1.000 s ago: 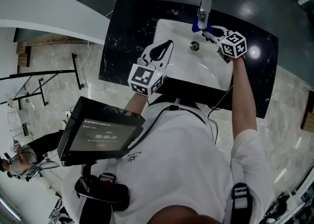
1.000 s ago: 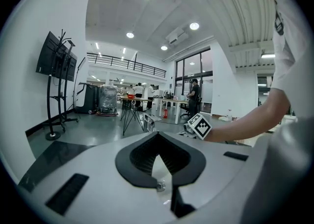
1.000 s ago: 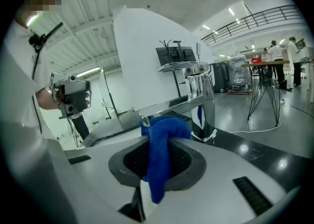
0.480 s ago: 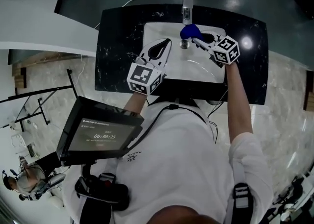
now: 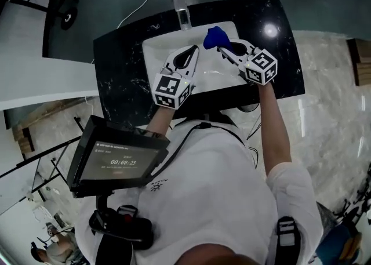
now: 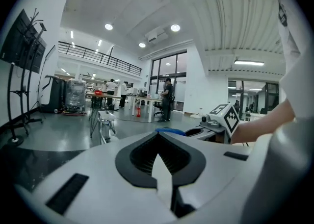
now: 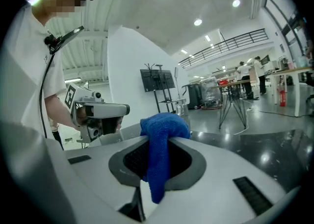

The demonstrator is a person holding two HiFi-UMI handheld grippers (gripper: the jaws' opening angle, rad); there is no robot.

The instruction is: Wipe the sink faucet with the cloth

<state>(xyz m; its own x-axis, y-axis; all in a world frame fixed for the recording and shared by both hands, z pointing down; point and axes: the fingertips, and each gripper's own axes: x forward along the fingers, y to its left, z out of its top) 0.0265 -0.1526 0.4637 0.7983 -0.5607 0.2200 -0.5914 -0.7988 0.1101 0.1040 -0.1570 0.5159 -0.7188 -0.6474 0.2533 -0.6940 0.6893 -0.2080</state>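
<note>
One change: right gripper [image 5: 221, 48], jaws grasping cloth [image 5: 214, 36], has quit faucet [image 5: 181, 10]; left gripper [image 5: 194, 53] clenched.

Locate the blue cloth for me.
In the head view, the blue cloth is pinched in the right gripper over the sink, right of the faucet.

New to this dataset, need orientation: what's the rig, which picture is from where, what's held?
No robot: a person holds two-jaw tongs in each hand, each carrying its own camera. The head view looks down from the person's head; the two gripper views look along each tool's jaws. Below is a white sink basin in a black marble counter, with a chrome faucet at its far edge. The right tongs are shut on a blue fluffy cloth, apart from the faucet. The left tongs are shut and empty.
</note>
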